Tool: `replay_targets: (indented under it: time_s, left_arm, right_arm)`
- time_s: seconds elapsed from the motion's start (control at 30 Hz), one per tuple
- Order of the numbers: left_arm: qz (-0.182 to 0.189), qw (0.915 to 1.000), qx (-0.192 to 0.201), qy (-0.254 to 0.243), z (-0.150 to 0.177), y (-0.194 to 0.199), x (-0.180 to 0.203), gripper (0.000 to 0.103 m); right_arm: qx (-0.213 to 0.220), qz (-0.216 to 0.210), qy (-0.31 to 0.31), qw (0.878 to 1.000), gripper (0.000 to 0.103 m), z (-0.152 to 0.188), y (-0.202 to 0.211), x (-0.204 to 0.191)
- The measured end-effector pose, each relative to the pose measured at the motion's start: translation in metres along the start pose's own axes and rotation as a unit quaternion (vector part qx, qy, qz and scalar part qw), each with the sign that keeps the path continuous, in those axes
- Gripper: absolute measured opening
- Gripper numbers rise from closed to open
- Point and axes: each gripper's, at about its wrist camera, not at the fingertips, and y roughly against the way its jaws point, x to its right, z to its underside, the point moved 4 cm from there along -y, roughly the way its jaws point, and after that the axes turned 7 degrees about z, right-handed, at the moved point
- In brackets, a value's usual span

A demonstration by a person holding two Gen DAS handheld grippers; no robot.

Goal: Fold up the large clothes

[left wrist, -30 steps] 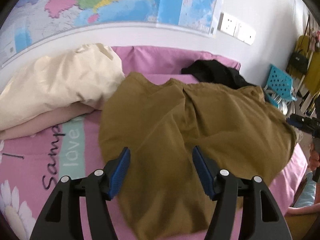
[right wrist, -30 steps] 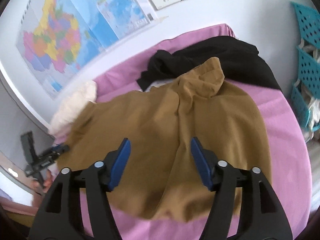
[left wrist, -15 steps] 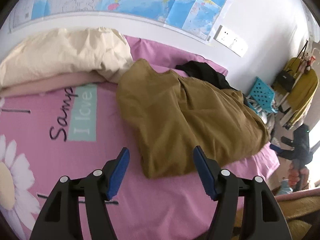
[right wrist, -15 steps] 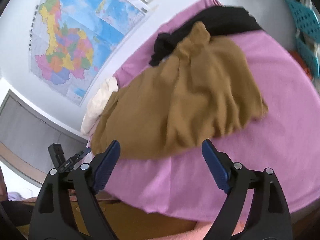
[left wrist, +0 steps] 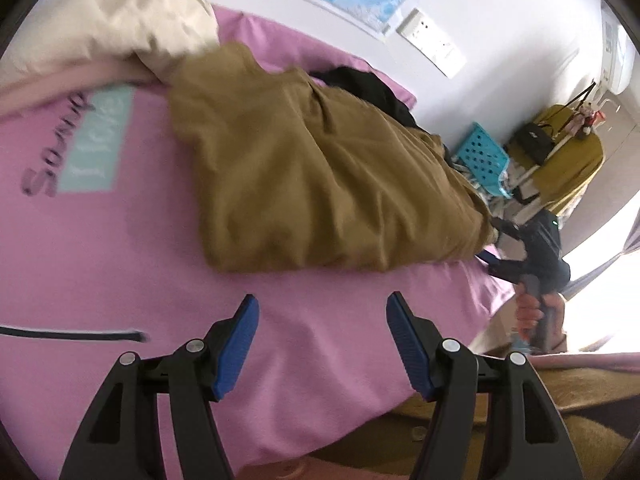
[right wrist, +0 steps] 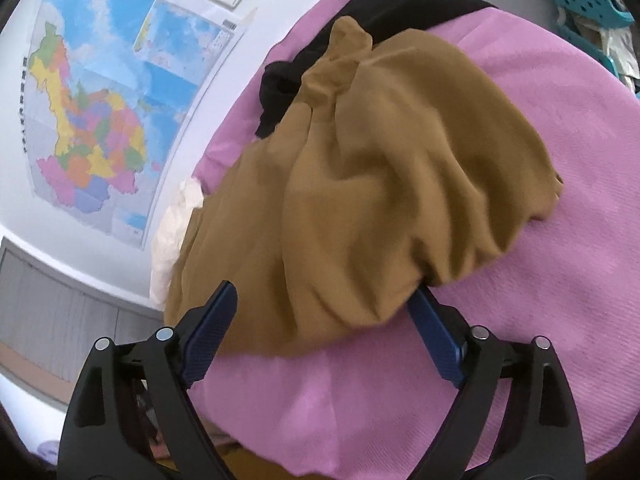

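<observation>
Fingers on my left gripper [left wrist: 322,344] stand wide apart with nothing between them, over bare pink bed sheet [left wrist: 132,264]. Ahead of them lies the brown garment [left wrist: 320,184], rumpled in a heap, its near edge just beyond the fingertips but apart from them. On the right gripper [right wrist: 324,328] the fingers are also spread wide — the garment's [right wrist: 360,184] bunched hem sits between them, draping over the tip of the right finger, though nothing is clamped.

Beyond the garment from my right fingers, a black garment [right wrist: 400,4] lies partly under its far end, against the wall. Ahead and left of the left fingers, a cream pillow [left wrist: 108,28] presses against the brown cloth's far corner, crowding that side. Off the bed's edge, ahead and right of the left fingers, stands a turquoise basket [left wrist: 484,156]; a map [right wrist: 108,100] hangs on the wall to the left of my right fingers — well clear of the work.
</observation>
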Motion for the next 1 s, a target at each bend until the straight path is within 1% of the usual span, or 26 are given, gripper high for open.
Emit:
replay_targets:
  time_s: [0.07, 0.1, 0.13, 0.17, 0.27, 0.33, 0.37, 0.5, 0.6, 0.67, 0.8, 0.9, 1.0]
  left_arm:
    - [0.002, 1.0000, -0.002, 0.009, -0.002, -0.009, 0.000, 0.065]
    - [0.009, 0.9998, -0.003, 0.019, -0.003, -0.015, -0.001, 0.065]
    - [0.015, 0.9995, 0.006, 0.028, -0.006, -0.017, -0.002, 0.069]
    - [0.027, 0.9987, 0.014, 0.041, -0.010, -0.019, -0.004, 0.071]
    - [0.040, 0.9964, 0.028, 0.069, -0.022, -0.025, -0.011, 0.072]
    - [0.057, 0.9931, 0.039, 0.095, -0.031, -0.031, -0.015, 0.077]
    - [0.060, 0.9916, 0.044, 0.106, -0.036, -0.034, -0.016, 0.077]
    - [0.058, 0.9869, 0.065, 0.136, -0.049, -0.039, -0.019, 0.077]
    - [0.055, 0.9824, 0.083, 0.158, -0.056, -0.042, -0.021, 0.077]
    - [0.047, 0.9812, 0.093, 0.162, -0.061, -0.045, -0.021, 0.077]
    - [0.032, 0.9796, 0.105, 0.168, -0.070, -0.048, -0.023, 0.077]
    - [0.025, 0.9783, 0.105, 0.177, -0.078, -0.053, -0.025, 0.077]
    - [0.018, 0.9758, 0.104, 0.192, -0.086, -0.057, -0.027, 0.077]
  right_arm:
    - [0.009, -0.002, -0.008, 1.000, 0.092, -0.002, 0.000, 0.000]
    - [0.015, -0.003, -0.013, 1.000, 0.093, -0.003, -0.001, 0.000]
    - [0.021, -0.004, -0.018, 1.000, 0.093, -0.003, -0.001, 0.000]
    - [0.026, -0.003, -0.021, 0.999, 0.093, -0.004, -0.001, 0.000]
    - [0.031, 0.004, -0.027, 0.999, 0.094, -0.005, -0.002, -0.002]
    - [0.029, 0.006, -0.033, 0.999, 0.094, -0.005, -0.001, -0.001]
    - [0.026, 0.006, -0.041, 0.999, 0.092, -0.004, 0.001, 0.000]
    - [0.026, 0.014, -0.074, 0.997, 0.091, -0.001, 0.012, 0.012]
    - [0.030, 0.029, -0.083, 0.996, 0.091, 0.000, 0.012, 0.011]
    - [0.032, 0.031, -0.070, 0.997, 0.098, -0.002, 0.006, 0.004]
    - [0.053, 0.058, -0.055, 0.995, 0.099, -0.011, -0.011, -0.008]
    - [0.061, 0.059, -0.052, 0.995, 0.099, -0.017, -0.018, -0.011]
    - [0.070, 0.039, -0.050, 0.996, 0.099, -0.021, -0.023, -0.013]
